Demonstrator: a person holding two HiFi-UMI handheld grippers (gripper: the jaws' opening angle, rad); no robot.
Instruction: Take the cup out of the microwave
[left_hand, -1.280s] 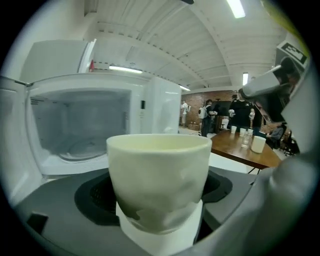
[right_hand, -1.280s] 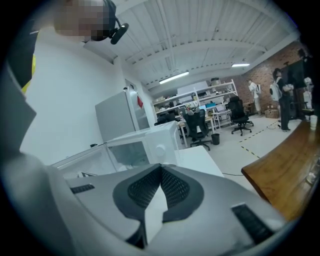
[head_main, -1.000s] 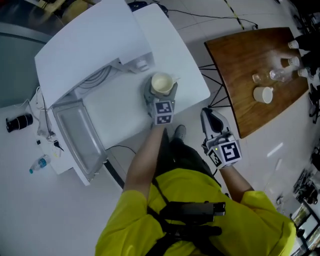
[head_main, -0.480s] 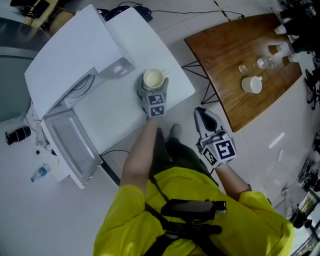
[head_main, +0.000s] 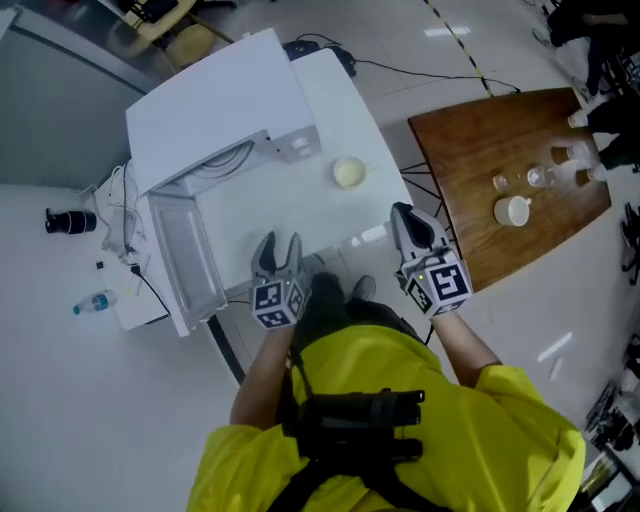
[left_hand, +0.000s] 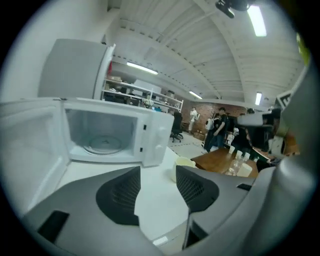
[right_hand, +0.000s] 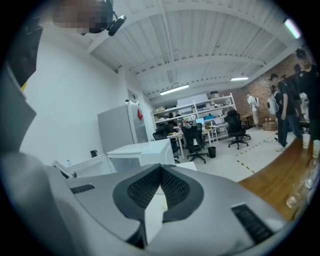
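Observation:
A pale cream cup (head_main: 349, 172) stands alone on the white table (head_main: 300, 215), in front of the microwave (head_main: 215, 110). The microwave's door (head_main: 185, 258) hangs open. In the left gripper view the microwave (left_hand: 105, 137) shows an empty cavity with its glass turntable, and the cup (left_hand: 183, 164) peeks out behind the right jaw. My left gripper (head_main: 279, 246) is at the table's near edge, well back from the cup. Its jaws (left_hand: 157, 175) are closing with nothing between them. My right gripper (head_main: 408, 214) hovers off the table's right corner, shut and empty (right_hand: 160, 171).
A brown wooden table (head_main: 470, 130) at the right carries a white mug (head_main: 513, 211) and several small glasses. On the floor at the left lie cables, a black cylinder (head_main: 68, 221) and a plastic bottle (head_main: 90, 303). People stand in the far background.
My left gripper has let go of the cup, which stays on the table, and has drawn back to the near edge with its jaws narrower. The right gripper has risen a little.

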